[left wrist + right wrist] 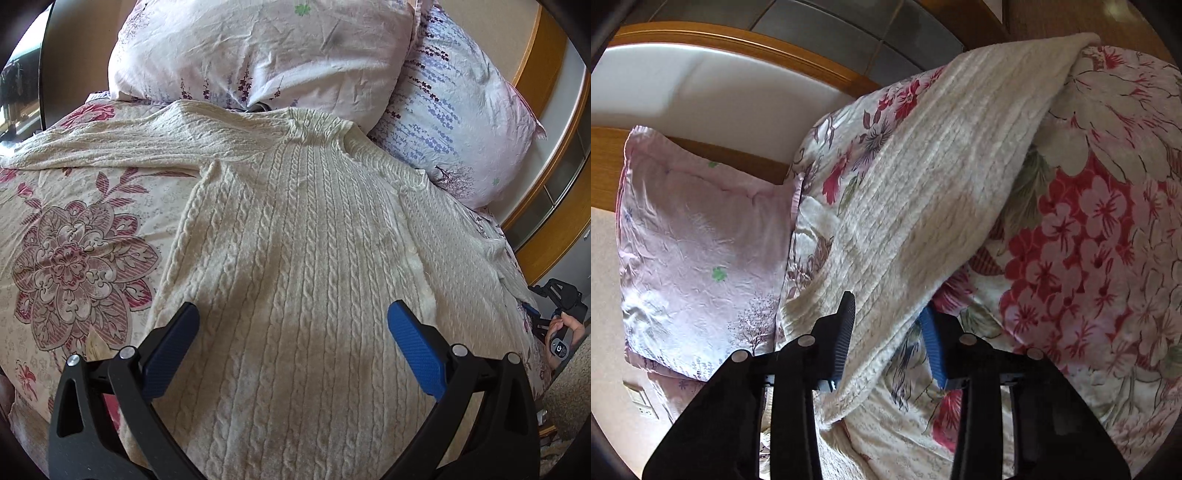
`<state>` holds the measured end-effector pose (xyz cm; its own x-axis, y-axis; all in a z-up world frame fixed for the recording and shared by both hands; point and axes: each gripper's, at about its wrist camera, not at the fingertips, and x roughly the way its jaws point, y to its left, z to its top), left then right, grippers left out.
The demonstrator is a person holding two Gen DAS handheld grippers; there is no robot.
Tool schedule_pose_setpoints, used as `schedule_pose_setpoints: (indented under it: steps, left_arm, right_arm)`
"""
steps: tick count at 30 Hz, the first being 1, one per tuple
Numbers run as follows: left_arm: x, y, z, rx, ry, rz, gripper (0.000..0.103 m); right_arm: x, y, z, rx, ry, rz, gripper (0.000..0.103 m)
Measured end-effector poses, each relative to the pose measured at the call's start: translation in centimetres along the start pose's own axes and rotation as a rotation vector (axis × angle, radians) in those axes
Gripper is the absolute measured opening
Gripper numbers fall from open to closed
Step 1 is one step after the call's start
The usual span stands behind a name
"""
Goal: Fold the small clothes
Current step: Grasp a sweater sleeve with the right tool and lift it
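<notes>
A cream cable-knit sweater (295, 236) lies flat on the floral bedspread (74, 240), neck toward the pillows, one sleeve (110, 144) stretched out to the left. My left gripper (293, 321) is open and empty, hovering over the sweater's lower body. In the right wrist view the other sleeve (923, 192) runs away from me over the bedspread (1089, 240). My right gripper (888, 325) has its fingers on either side of this sleeve's near end, closed on it.
Two pale floral pillows (266, 51) (454, 122) lean at the head of the bed. A wooden headboard (720, 40) lies behind. The right gripper also shows at the bed's right edge (561, 306).
</notes>
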<state>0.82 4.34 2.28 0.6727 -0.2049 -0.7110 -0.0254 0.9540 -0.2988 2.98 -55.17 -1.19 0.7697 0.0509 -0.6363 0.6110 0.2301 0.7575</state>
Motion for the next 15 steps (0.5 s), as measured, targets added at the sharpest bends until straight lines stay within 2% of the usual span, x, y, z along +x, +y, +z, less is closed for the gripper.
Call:
schedule_pose_setpoints:
  steps: [3,6,9,15]
  left_arm:
    - [-0.2,0.3,0.3,-0.011,-0.004,0.010,0.101]
    - [-0.4,0.9,0.7,-0.040,0.012,-0.004,0.101]
    - [-0.6,1.4,1.1,-0.066,0.005,-0.014,0.101]
    - [-0.7,2.2,1.1,-0.094,0.006,-0.032,0.101]
  right_arm:
    - [0.2,-0.2,0.4,-0.001,-0.011,-0.010,0.029]
    - [0.3,-0.4,0.5,-0.013,-0.023,-0.017,0.010]
    - [0.3,0.2,0.7,-0.044,-0.044,-0.024,0.009]
    - [1.2,0.3,0.8,-0.018,-0.036,-0.037,0.009]
